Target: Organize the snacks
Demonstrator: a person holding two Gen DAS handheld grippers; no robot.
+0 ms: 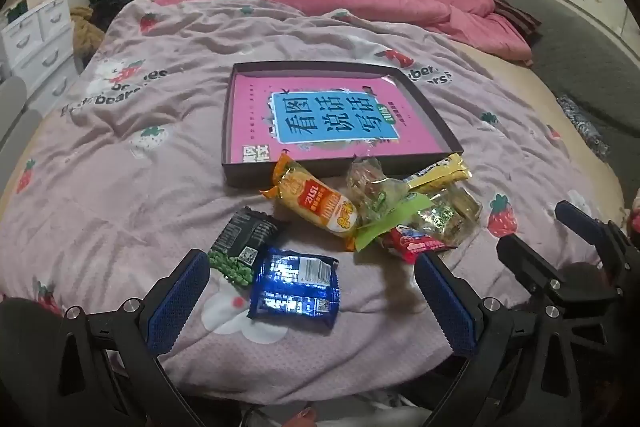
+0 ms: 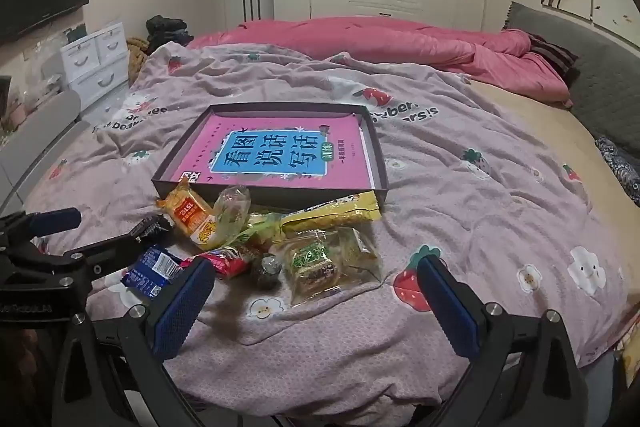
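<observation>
The snack packets (image 1: 360,215) lie in a loose pile on the bed's blanket (image 1: 120,195), just before the shallow dark box (image 1: 432,119). They look light, crinkly and slippery, so I would pinch a sealed end. The orange biscuit pack (image 1: 308,203) has its long axis diagonal toward the box. Both the left hand-held gripper (image 1: 312,299) and the right hand-held gripper (image 2: 316,307) stand wide and empty.

Two wrist fisheyes angled down over the bed, side by side, sharing snack pile (image 1: 360,215) and tray (image 2: 276,195)

Bed (image 1: 120,163): box (image 1: 424,107), snacks (image 1: 316,211)
</observation>
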